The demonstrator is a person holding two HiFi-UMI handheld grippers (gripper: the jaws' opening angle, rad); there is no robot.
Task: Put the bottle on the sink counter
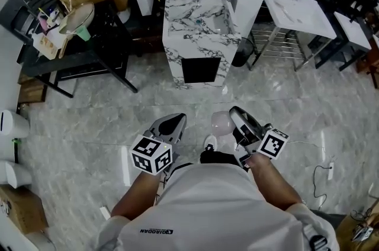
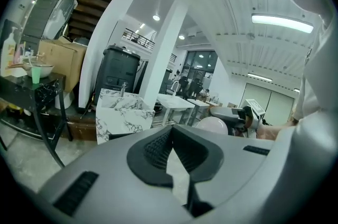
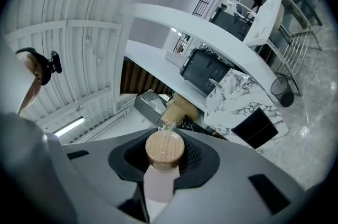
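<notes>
Wood-capped bottle (image 3: 158,188) in right gripper (image 1: 241,121)

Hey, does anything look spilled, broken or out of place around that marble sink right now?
Nothing stands out. The marble sink stands upright, with no spill showing on its top or on the floor around it. The bottle is capped and clamped in the right gripper; the left gripper is shut and empty.
</notes>
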